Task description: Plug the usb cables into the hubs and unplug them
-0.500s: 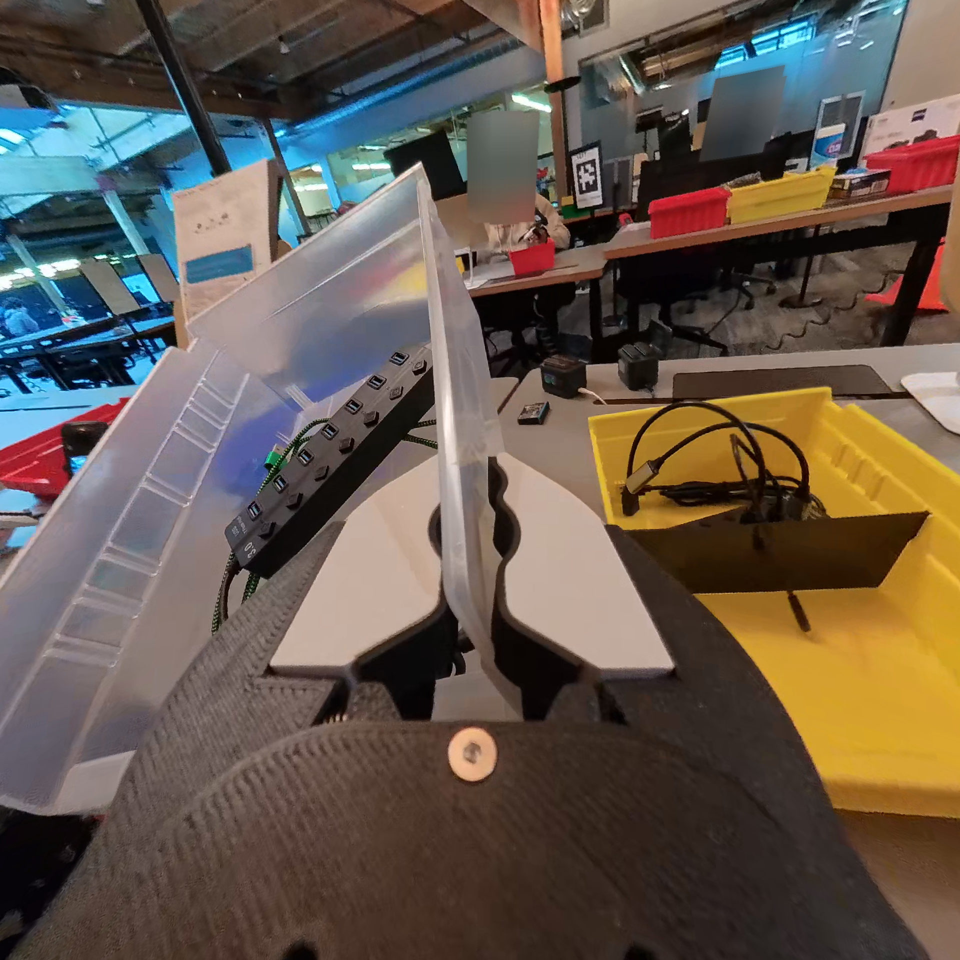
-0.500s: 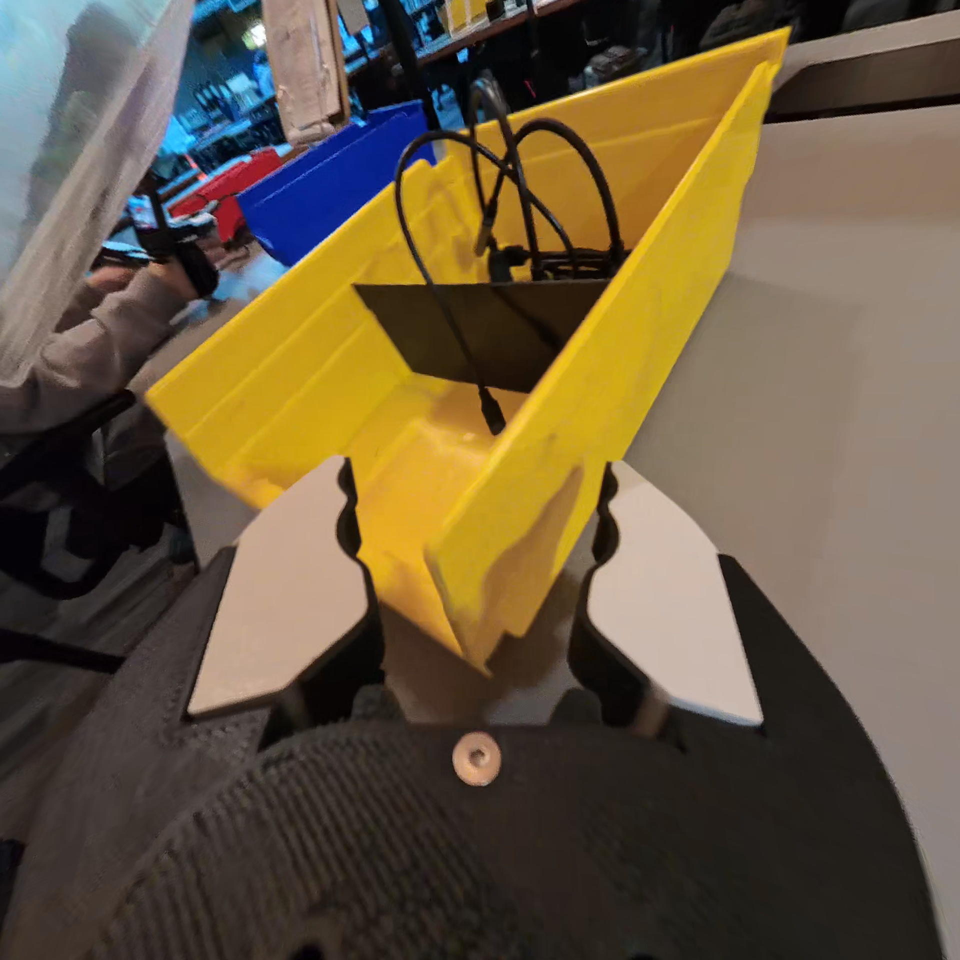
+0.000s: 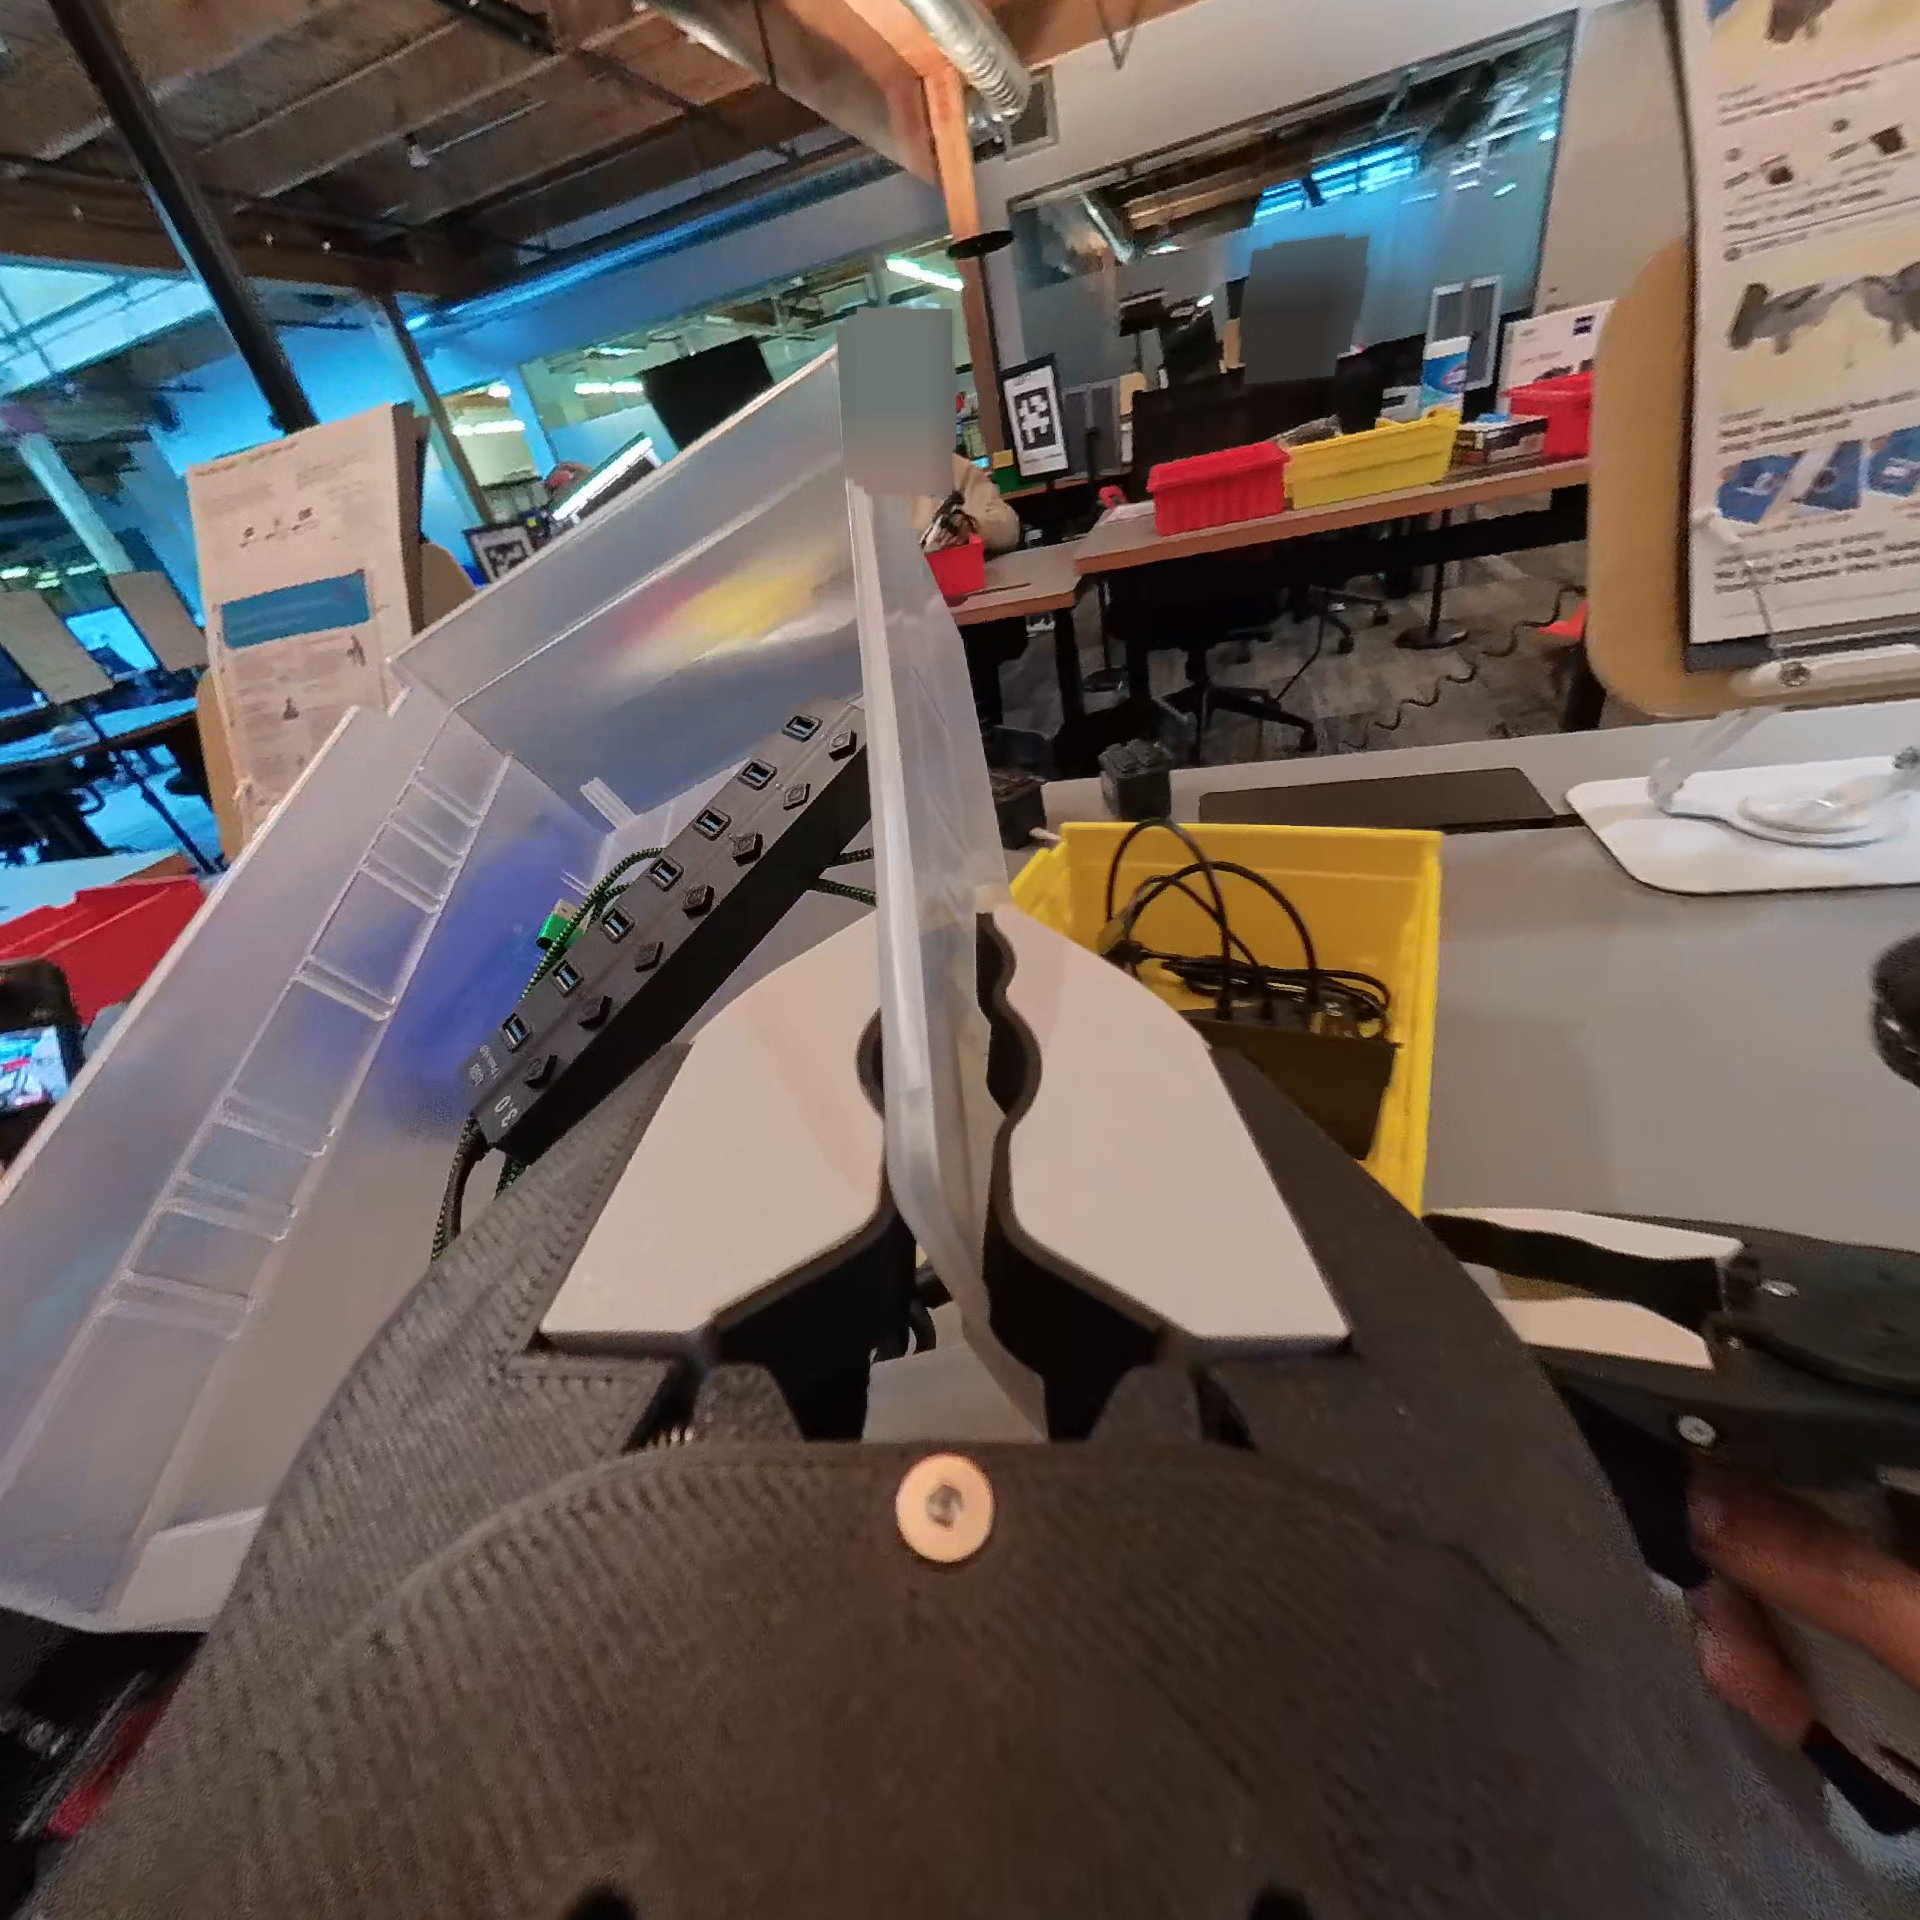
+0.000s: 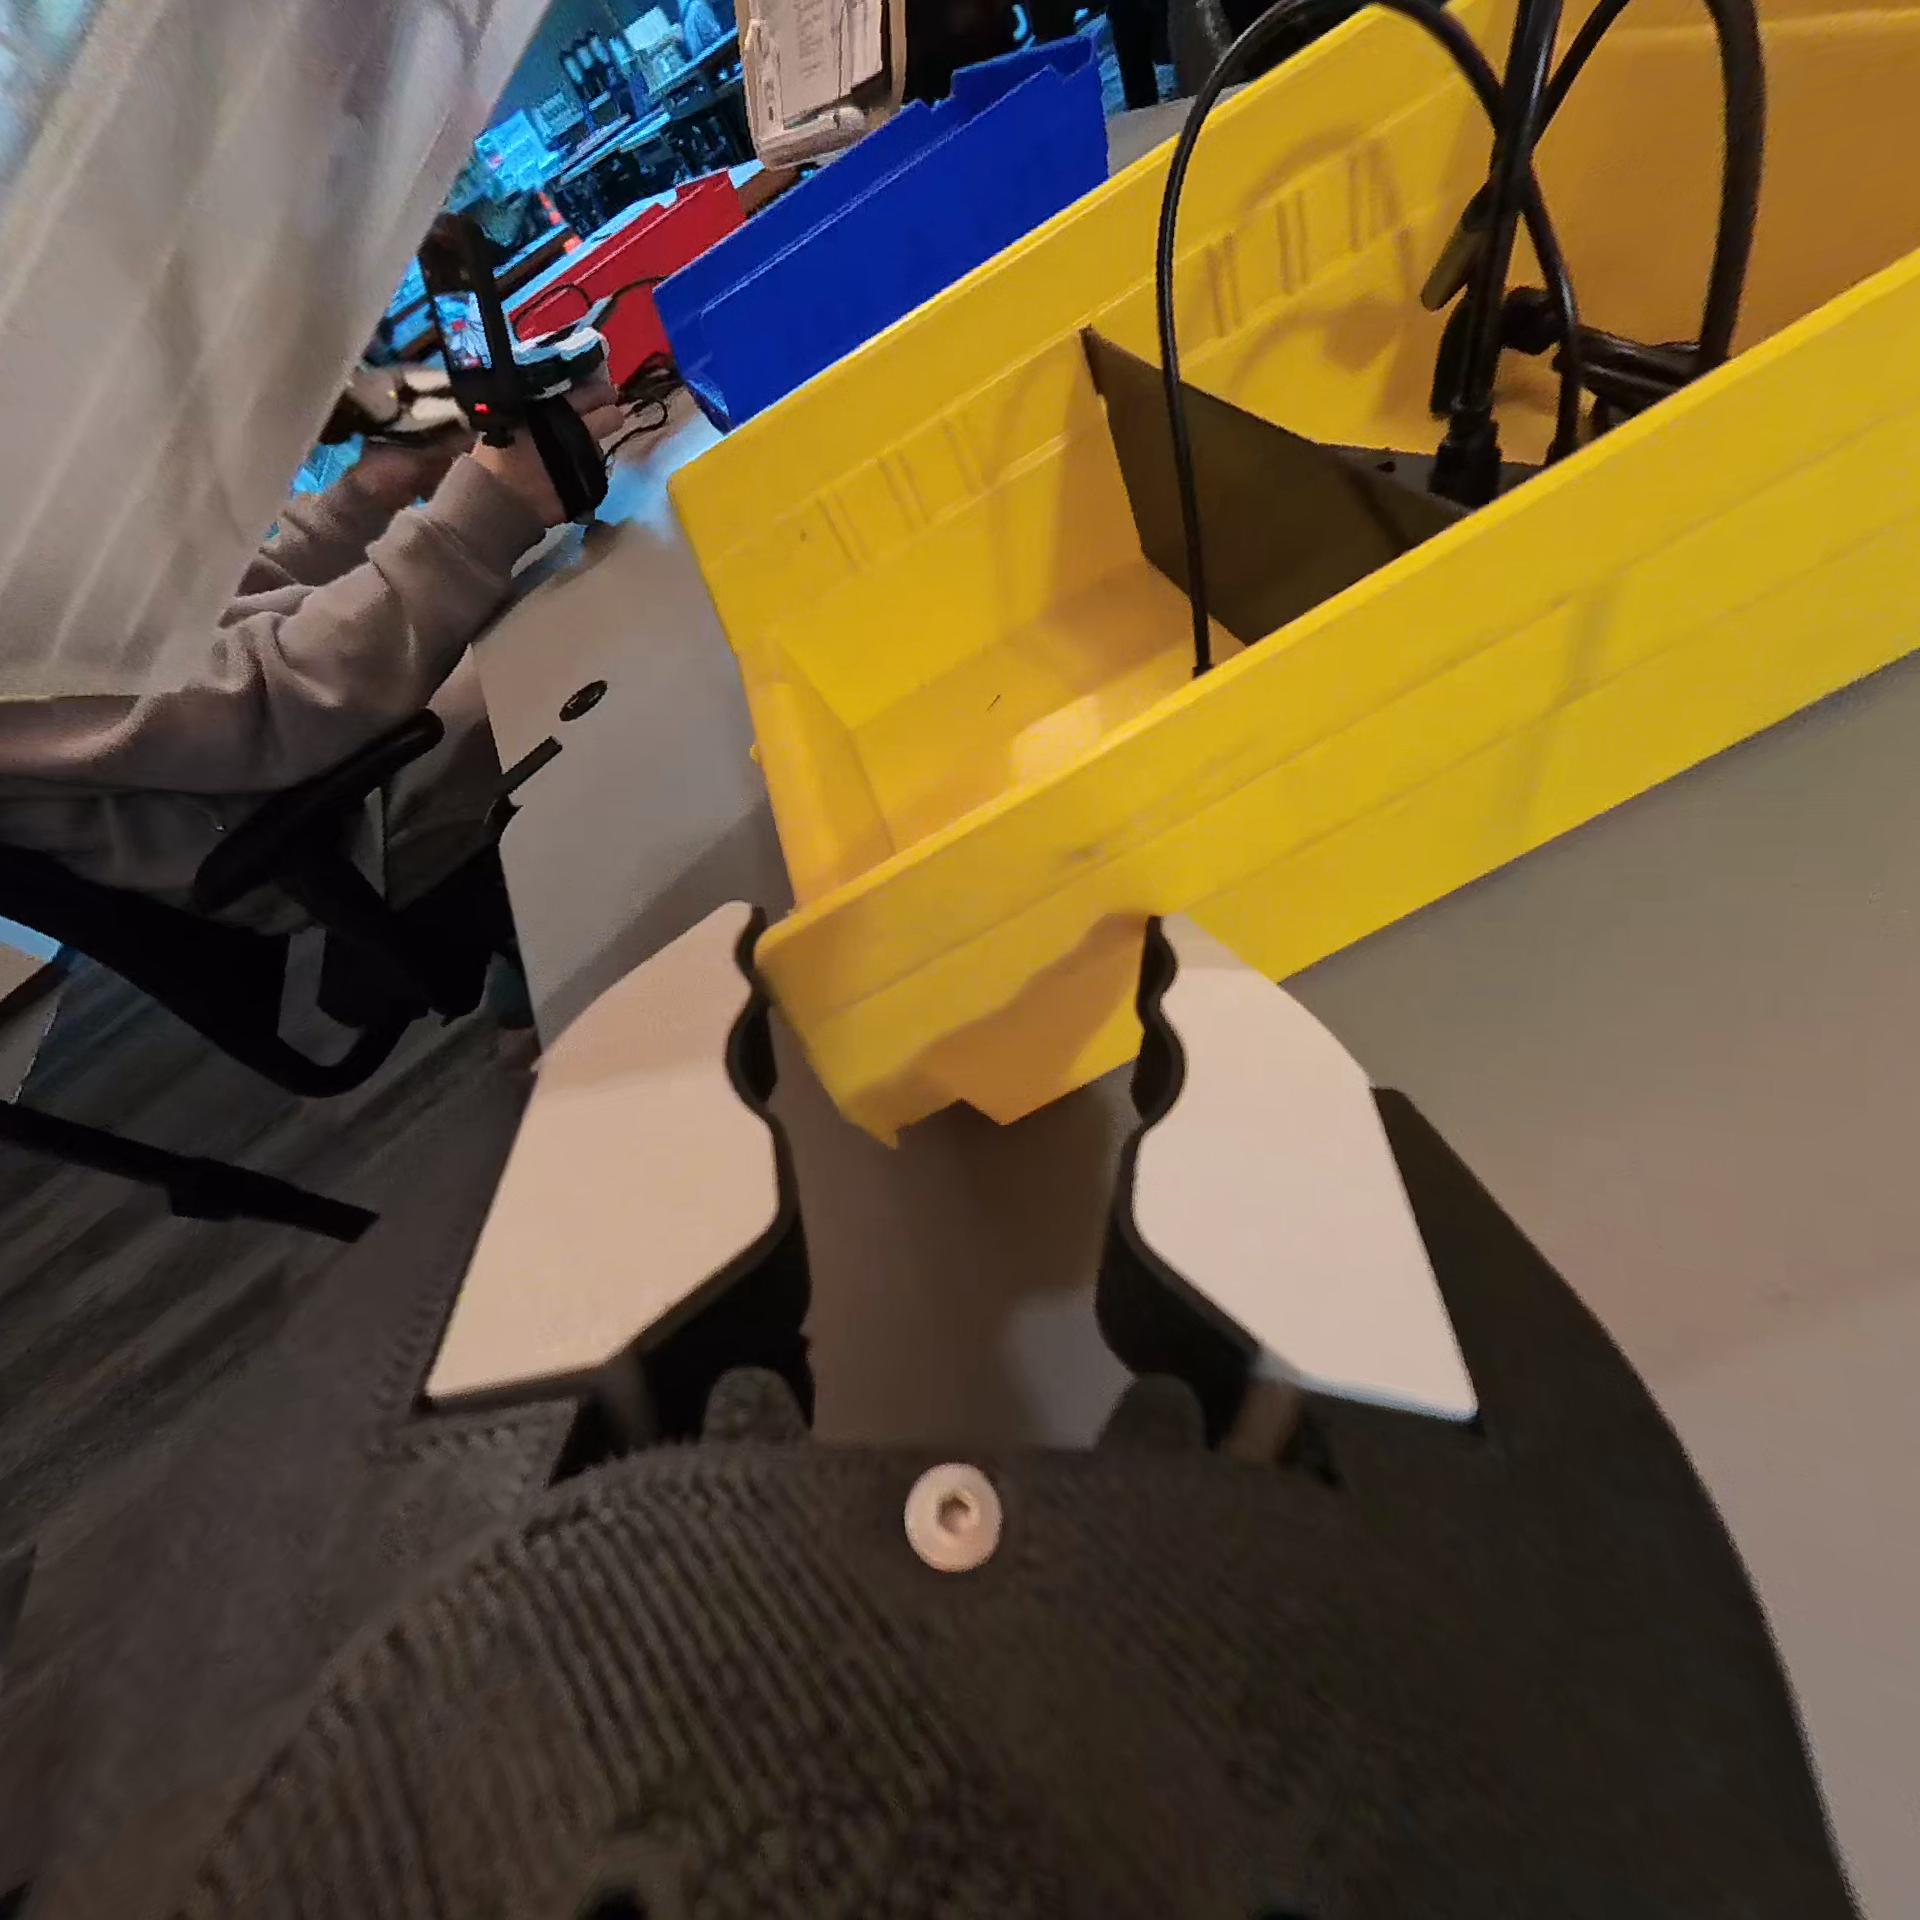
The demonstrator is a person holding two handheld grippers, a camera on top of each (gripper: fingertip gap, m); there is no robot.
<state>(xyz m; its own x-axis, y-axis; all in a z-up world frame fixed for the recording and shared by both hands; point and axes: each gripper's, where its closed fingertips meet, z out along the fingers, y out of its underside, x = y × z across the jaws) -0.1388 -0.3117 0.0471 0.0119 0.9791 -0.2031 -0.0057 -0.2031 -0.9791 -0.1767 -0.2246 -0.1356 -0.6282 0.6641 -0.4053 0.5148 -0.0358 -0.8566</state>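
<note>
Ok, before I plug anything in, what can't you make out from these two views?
- USB hub near end, left wrist view: hidden behind the left gripper.
- Black cables and second hub, right wrist view: cut off by the top edge, behind the yellow bin wall.
- Green-braided cable: its run is hidden under the hub.

We stood in an open-plan lab or workshop: exposed timber ceiling beams (image 3: 914,94) and ducting ran overhead, long grey worktables (image 3: 1330,520) carried red bins (image 3: 1216,497) and yellow bins (image 3: 1366,457), office chairs (image 3: 1236,686) sat between them, and a printed square marker (image 3: 1034,418) and instruction posters (image 3: 301,623) stood about.
</note>
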